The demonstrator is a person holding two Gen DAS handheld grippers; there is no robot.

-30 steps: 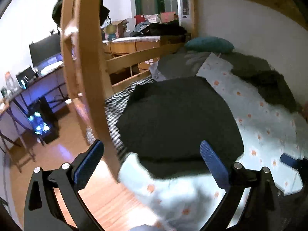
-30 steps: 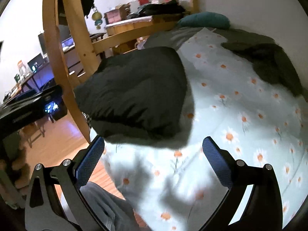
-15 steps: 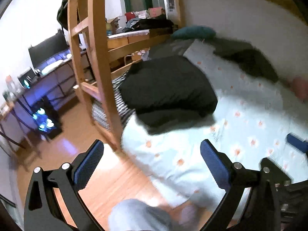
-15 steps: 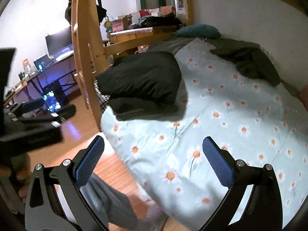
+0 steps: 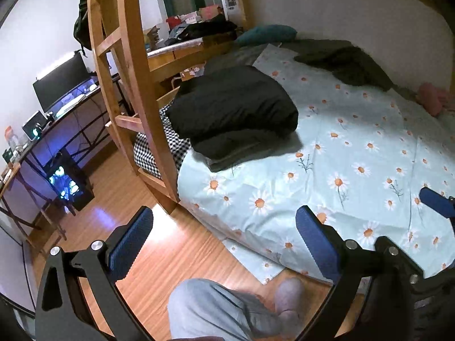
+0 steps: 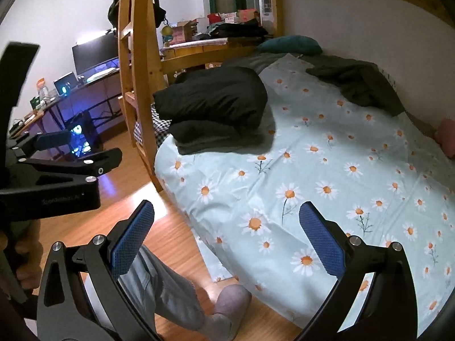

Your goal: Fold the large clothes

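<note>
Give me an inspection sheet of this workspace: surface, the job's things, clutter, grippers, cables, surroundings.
Surface: bed with daisy sheet, mostly bare.
Job's things: black garment folded, stacked on a grey one at the bed's edge.
Clutter: dark heap by the wall, teal pillow, pink item.
Grippers: left gripper and right gripper open, empty.
Cables: nothing seen.
Surroundings: wooden ladder, desk with monitor, wood floor.
</note>
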